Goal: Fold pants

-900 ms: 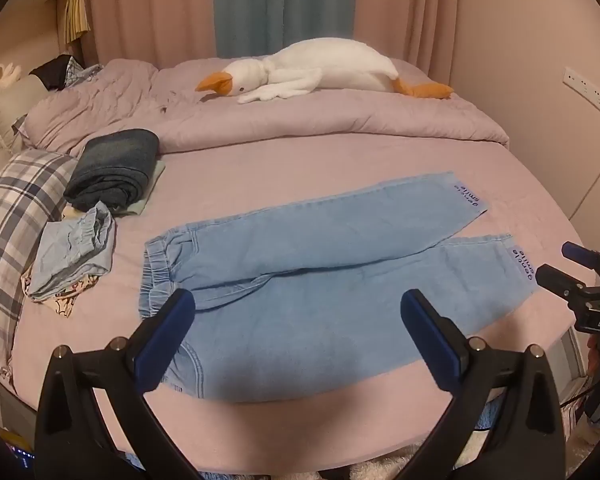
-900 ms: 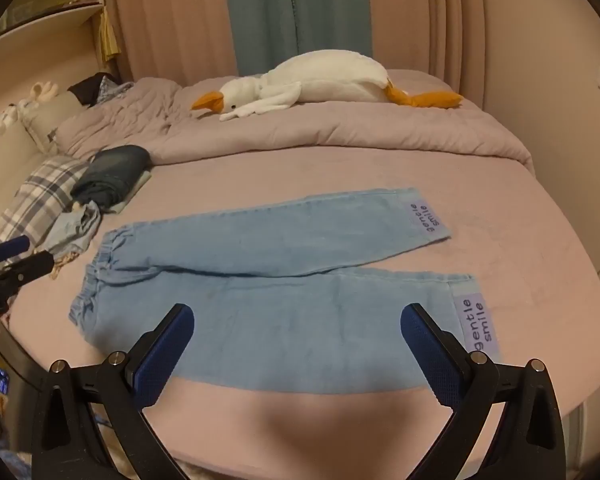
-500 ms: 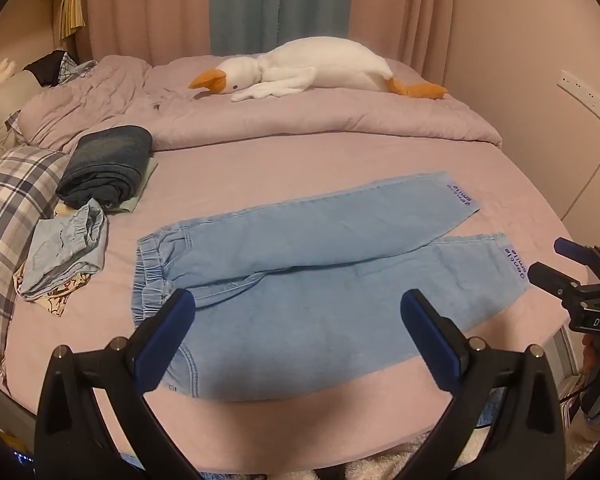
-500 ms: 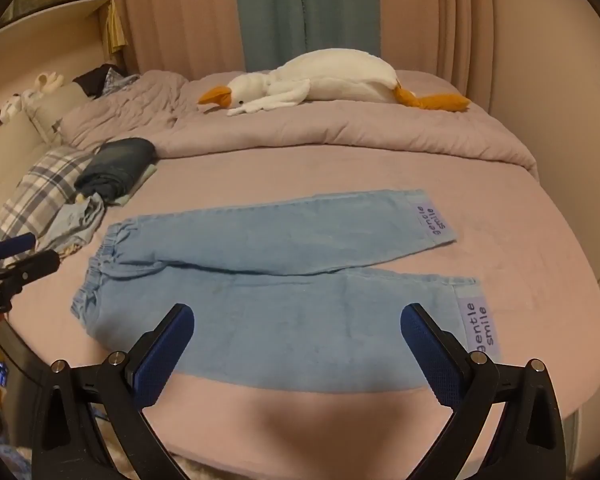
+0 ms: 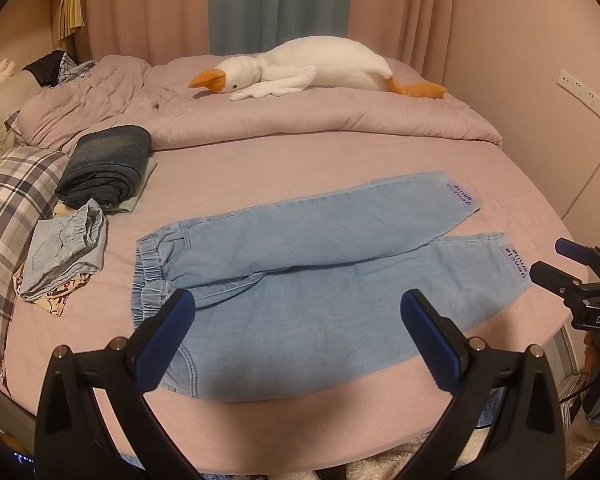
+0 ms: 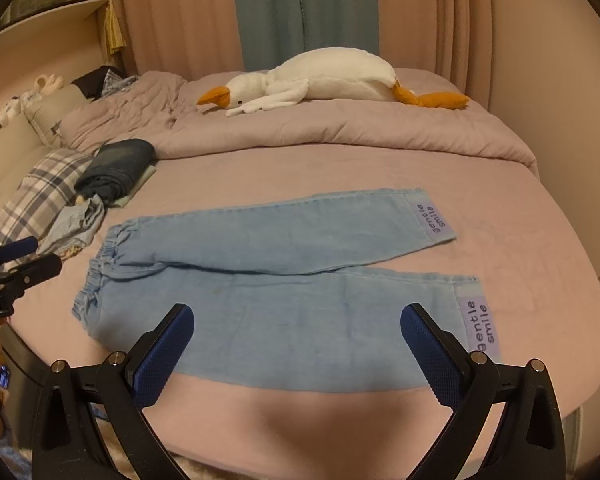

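Observation:
Light blue denim pants [image 5: 308, 280] [image 6: 268, 296] lie flat across the pink bed [image 5: 284, 168], waistband to the left, both legs spread to the right with purple "gentle smile" cuff labels [image 6: 480, 326]. My left gripper [image 5: 298, 322] hovers open above the near edge of the pants by the waistband end, nothing between its blue pads. My right gripper [image 6: 298, 334] hangs open over the near leg, also empty. In the left wrist view the right gripper [image 5: 572, 268] shows at the right edge near the cuff; in the right wrist view the left gripper [image 6: 18, 258] shows at the left.
A white plush goose [image 5: 312, 70] lies on the rolled duvet [image 5: 300, 120] at the back. Folded dark jeans [image 5: 106, 170], a crumpled pale garment [image 5: 64, 248] and a plaid pillow [image 5: 8, 216] sit at the left. Curtains and walls ring the bed.
Both views have shifted slightly: the pants sit a little farther left and higher in the left wrist view. Both grippers stay open and empty.

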`<state>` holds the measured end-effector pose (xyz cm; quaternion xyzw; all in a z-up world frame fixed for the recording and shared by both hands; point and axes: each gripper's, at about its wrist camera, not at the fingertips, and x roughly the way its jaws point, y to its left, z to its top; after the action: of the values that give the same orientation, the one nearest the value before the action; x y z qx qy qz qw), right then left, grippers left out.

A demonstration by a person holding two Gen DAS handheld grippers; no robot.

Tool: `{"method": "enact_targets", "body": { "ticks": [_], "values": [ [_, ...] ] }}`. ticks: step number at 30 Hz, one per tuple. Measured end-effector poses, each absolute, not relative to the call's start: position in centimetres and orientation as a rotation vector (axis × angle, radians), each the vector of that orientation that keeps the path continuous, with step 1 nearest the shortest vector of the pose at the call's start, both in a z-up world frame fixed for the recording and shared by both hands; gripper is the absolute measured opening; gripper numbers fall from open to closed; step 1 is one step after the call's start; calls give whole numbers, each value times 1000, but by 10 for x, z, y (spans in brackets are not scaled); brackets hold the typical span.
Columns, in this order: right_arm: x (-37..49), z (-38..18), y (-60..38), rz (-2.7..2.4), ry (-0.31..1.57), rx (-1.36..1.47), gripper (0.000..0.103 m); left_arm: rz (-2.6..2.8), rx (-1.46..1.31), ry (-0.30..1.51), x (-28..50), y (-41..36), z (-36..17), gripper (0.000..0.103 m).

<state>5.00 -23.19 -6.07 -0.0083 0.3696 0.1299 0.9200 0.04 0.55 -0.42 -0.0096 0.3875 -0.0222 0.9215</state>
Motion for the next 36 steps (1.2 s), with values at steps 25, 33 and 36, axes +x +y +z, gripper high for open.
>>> {"method": "enact_targets", "body": {
  "ticks": [25, 33, 36],
  "values": [
    [50, -62, -228, 270, 766, -25, 102, -42, -16, 799, 5, 8, -5, 103],
    [52, -63, -229, 275, 766, -20, 102, -42, -16, 799, 4, 8, -5, 103],
    [53, -63, -230, 275, 768, -19, 102, -42, -17, 803, 4, 8, -6, 103]
  ]
}}
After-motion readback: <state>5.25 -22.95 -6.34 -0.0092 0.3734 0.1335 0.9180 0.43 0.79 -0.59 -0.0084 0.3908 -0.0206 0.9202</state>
